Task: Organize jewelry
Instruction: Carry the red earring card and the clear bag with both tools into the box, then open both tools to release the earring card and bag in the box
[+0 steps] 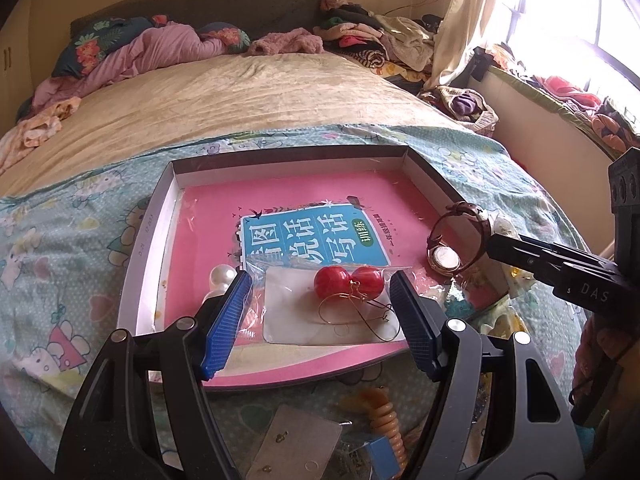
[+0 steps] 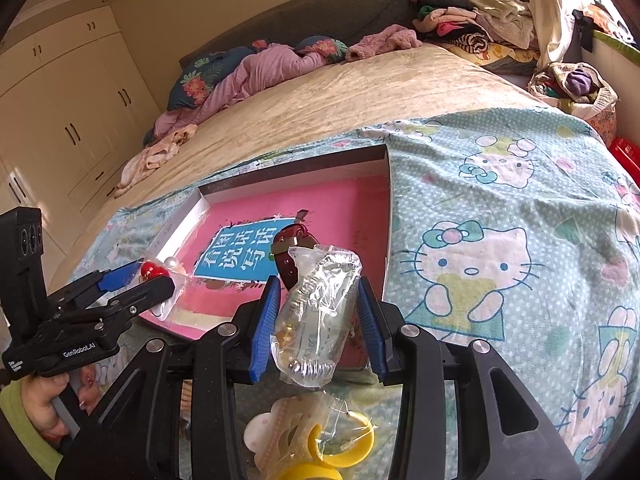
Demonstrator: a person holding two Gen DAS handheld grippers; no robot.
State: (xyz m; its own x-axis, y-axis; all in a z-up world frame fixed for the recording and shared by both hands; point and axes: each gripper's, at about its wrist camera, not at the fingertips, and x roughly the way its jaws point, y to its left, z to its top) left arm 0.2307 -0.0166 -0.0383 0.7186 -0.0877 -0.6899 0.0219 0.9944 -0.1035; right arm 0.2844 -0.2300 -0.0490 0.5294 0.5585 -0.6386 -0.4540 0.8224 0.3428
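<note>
The work happens on a bed [image 1: 248,92] spread with a cartoon-cat sheet [image 2: 500,208], a rumpled pink quilt [image 1: 160,48] at its head, heaped clothes [image 1: 376,36] by the bright window [image 1: 580,20] and pale wardrobes [image 2: 60,120] along one wall.

A shallow box lid [image 1: 148,232] lies on the sheet with a pink booklet [image 1: 312,236] inside it. The left gripper [image 1: 320,300] grips a clear packet of red ball earrings [image 1: 344,280] by its edges over the booklet. Only the left wrist view shows the pearls [image 1: 222,276] beside its left finger and an earring card [image 1: 296,440] and amber coil [image 1: 386,420] on the sheet below.

The right gripper [image 2: 316,312] is clamped on a crumpled clear bag [image 2: 316,312] together with a brown-strapped watch [image 1: 456,240], whose face shows only from the left. The right view alone shows yellow hoops [image 2: 344,440] in plastic underneath, and a hand [image 2: 40,400] on the left tool's handle.
</note>
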